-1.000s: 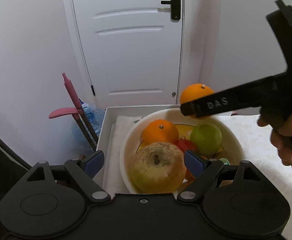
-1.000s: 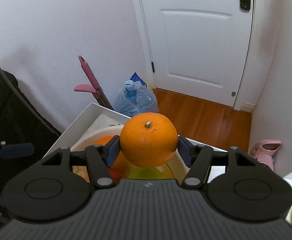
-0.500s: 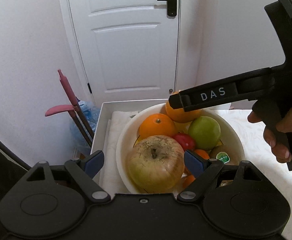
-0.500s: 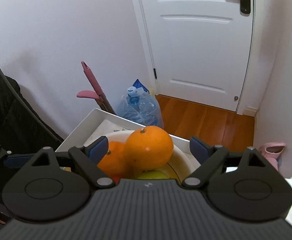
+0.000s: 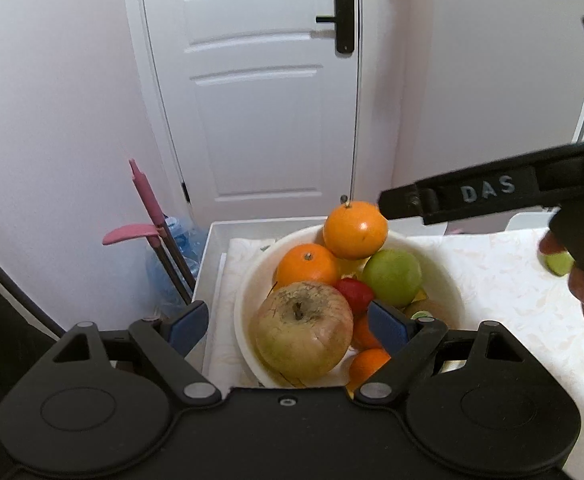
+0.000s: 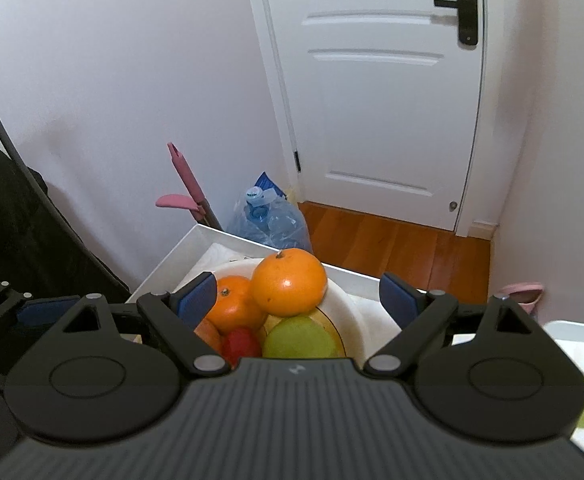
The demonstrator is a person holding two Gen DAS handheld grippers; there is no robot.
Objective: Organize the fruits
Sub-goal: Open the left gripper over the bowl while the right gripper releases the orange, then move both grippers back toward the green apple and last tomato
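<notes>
Both your tools gape, gripping nothing; right tool [image 6: 298, 294] just released the orange [image 6: 289, 282] atop the bowl [image 5: 446, 276]; only the left view shows table [image 5: 504, 292] room rightward

A second ago the right tool [image 6: 298, 300] clamps the top orange [image 6: 289, 282] between its blue pads, up in the air above the white bowl [image 5: 444, 276]. Now its jaws stand wide apart, having just opened, and neither pad touches the fruit. That orange rests on the heap at the bowl's far side, at about 12 o'clock, leaning on the second orange [image 5: 309, 265] at its 8 o'clock and the green apple [image 5: 392, 277] at its 5 o'clock. In the left wrist view the right tool's black finger, which crossed in front of the orange, now sits clear at its 2 o'clock, drawn back toward the right edge.
</notes>
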